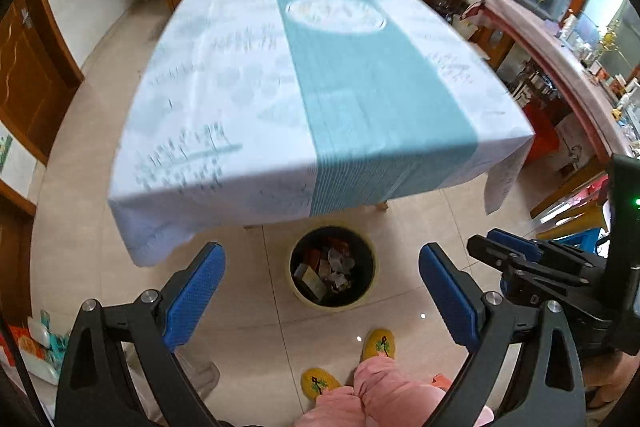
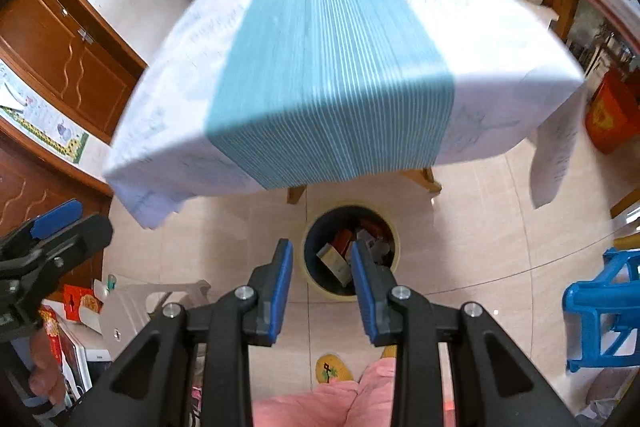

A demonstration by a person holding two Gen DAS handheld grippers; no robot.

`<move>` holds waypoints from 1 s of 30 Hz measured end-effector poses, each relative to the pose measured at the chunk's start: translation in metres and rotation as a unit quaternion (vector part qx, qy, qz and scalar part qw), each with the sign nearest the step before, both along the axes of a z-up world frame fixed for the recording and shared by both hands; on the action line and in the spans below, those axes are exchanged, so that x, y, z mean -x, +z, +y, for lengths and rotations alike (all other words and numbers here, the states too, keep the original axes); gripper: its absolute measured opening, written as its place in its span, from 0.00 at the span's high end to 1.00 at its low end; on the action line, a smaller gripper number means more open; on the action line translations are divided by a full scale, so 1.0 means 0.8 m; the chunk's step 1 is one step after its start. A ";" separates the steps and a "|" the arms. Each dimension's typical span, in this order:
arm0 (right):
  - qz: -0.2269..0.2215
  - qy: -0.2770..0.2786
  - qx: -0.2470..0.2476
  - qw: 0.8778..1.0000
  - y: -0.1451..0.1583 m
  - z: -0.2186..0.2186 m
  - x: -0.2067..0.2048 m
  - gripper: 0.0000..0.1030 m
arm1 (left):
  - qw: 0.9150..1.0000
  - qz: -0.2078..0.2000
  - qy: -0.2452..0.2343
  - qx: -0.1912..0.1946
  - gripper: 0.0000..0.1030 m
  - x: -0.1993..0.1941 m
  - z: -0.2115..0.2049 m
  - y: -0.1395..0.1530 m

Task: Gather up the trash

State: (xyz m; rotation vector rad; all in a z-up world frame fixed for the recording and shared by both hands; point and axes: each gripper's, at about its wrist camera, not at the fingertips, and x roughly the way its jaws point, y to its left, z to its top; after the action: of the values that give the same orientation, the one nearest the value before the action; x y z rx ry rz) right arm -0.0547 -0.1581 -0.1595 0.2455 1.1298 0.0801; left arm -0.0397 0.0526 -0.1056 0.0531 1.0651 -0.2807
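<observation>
Trash (image 1: 328,269), cartons and crumpled wrappers, is seen inside the round bin (image 1: 296,293) on the floor by the table's near edge. Nothing is held: the left gripper (image 1: 322,291) is spread wide, the right gripper (image 2: 322,281) parted narrowly. The tablecloth (image 1: 248,75) should be scanned for leftovers.

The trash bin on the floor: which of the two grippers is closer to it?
Probably the right. The right gripper hangs open over the trash bin, one finger crossing its rim. The left gripper frames it from farther back, open wider.
</observation>
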 end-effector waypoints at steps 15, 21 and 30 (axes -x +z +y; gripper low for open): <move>-0.084 -0.009 0.029 0.996 0.162 0.008 0.030 0.71 | 0.995 -0.099 0.017 0.014 0.06 0.007 -0.007 0.152; -0.110 0.000 0.043 0.993 0.199 0.003 0.016 0.71 | 0.992 -0.121 0.034 0.012 0.06 0.000 -0.012 0.178; -0.140 0.004 0.059 0.988 0.218 -0.011 -0.009 0.70 | 0.990 -0.123 0.066 -0.012 0.06 -0.015 -0.033 0.164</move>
State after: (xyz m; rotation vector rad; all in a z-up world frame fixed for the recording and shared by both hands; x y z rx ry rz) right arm -0.0474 -0.1668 0.0148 0.1185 0.8522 0.0526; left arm -0.0275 0.0261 0.0258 0.0370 0.8223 -0.1369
